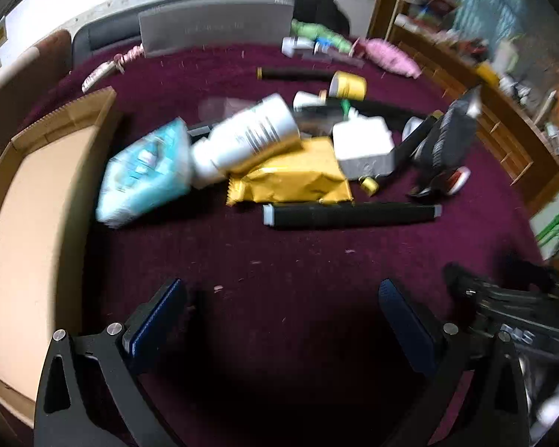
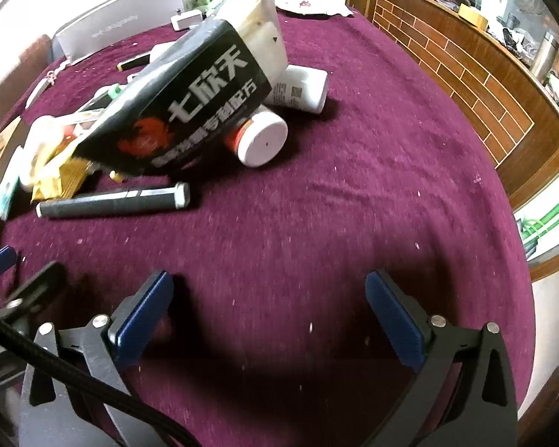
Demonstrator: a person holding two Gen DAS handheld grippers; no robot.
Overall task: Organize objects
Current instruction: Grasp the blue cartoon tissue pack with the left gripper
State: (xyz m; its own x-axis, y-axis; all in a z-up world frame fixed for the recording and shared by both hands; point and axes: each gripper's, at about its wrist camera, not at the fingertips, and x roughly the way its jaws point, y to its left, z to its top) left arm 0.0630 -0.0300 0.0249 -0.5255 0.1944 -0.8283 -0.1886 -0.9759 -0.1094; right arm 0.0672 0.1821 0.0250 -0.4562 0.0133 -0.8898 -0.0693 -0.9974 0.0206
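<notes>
Both tongs released, nothing between pads: left gripper (image 1: 281, 314) and right gripper (image 2: 268, 307) hover over bare maroon cloth (image 1: 298, 253). Cardboard box (image 1: 29, 223), left of frame, looks empty. Clutter pile mid-frame untouched: white bottle (image 1: 248, 134), yellow pouch (image 1: 294, 175), black tube (image 1: 350, 215), black packet (image 2: 182, 100). Judged: sorting barely begun; everything remains.

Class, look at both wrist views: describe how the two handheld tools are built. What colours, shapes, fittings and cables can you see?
Each tool, left tool and right tool, has two black angular arms with triangular cut-outs, silver round pins at the joints, and flat dark-blue ribbed pads. A black braided cable crosses the right view's lower left corner.
</notes>
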